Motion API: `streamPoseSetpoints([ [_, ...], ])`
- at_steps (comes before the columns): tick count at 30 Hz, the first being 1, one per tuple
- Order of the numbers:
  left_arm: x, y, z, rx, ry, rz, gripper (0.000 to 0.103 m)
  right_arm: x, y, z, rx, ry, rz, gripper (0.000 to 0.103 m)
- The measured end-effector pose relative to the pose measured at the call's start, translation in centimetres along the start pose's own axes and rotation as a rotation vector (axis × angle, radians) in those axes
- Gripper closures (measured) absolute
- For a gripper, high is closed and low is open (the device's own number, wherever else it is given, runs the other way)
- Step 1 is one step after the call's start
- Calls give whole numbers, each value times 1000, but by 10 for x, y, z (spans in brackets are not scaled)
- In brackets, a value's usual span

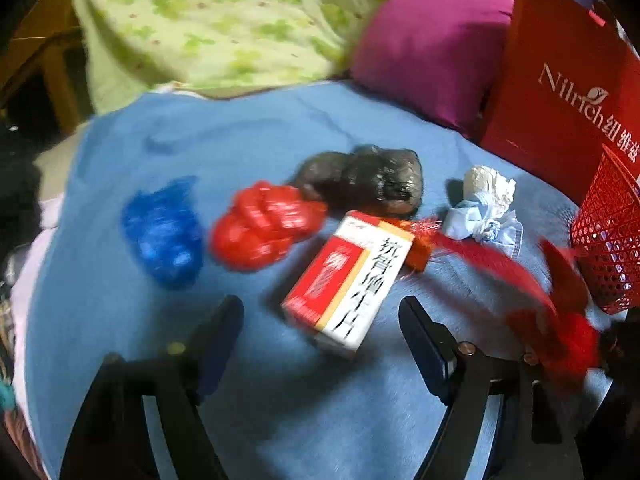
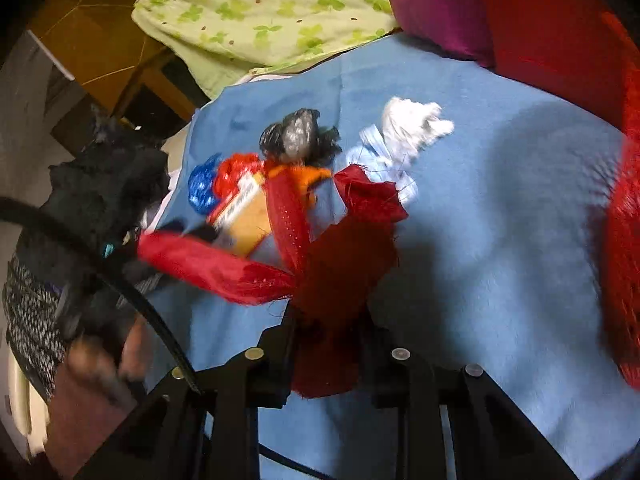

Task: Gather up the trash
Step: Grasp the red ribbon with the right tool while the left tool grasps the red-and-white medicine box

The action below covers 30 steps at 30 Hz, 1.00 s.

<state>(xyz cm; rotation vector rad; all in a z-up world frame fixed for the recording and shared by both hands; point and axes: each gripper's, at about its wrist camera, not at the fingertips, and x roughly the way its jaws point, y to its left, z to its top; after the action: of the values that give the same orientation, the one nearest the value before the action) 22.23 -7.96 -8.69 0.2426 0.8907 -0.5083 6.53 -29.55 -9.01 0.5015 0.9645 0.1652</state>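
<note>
My left gripper (image 1: 322, 312) is open just above the blue blanket (image 1: 248, 148), with a red-and-white medicine box (image 1: 346, 280) between its fingers, not gripped. Beyond lie a blue crumpled bag (image 1: 164, 232), a red crumpled bag (image 1: 264, 224), a black bag (image 1: 368, 180), a small orange box (image 1: 416, 248) and a white and pale blue wad (image 1: 486, 208). My right gripper (image 2: 330, 320) is shut on a red ribbon bow (image 2: 340, 256), held above the blanket (image 2: 500, 220); the bow also shows in the left wrist view (image 1: 552, 320). A red mesh basket (image 1: 608, 236) stands at the right.
A magenta pillow (image 1: 432, 48) and a red paper bag (image 1: 560, 88) stand at the back right. A green patterned quilt (image 1: 216, 20) lies behind. The basket's wall (image 2: 624, 240) fills the right edge of the right wrist view. A person's dark sleeve (image 2: 92, 200) is at the left.
</note>
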Motion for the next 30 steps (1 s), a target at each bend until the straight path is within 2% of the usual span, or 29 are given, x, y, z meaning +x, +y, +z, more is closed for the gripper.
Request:
streamPoseSetpoints([
  [5, 24, -3, 8, 11, 49, -18, 23, -9, 3, -28, -41, 4, -20, 75],
  [7, 28, 0, 7, -8, 58, -17, 31, -9, 3, -32, -40, 2, -27, 75],
  [8, 29, 3, 4, -23, 65, -26, 40, -10, 4, -33, -37, 2, -27, 75],
  [12, 17, 9, -2, -78, 38, -14, 41, -17, 11, -31, -43, -24, -38, 75],
  [16, -21, 6, -12, -107, -19, 20, 41, -36, 26, -31, -78, -84, -50, 75],
  [24, -125, -34, -29, -66, -168, 204, 41, -85, 56, -34, -140, -229, -57, 75],
  [30, -188, -59, -35, -56, -262, 320, 41, -130, 79, -41, -192, -348, -58, 75],
])
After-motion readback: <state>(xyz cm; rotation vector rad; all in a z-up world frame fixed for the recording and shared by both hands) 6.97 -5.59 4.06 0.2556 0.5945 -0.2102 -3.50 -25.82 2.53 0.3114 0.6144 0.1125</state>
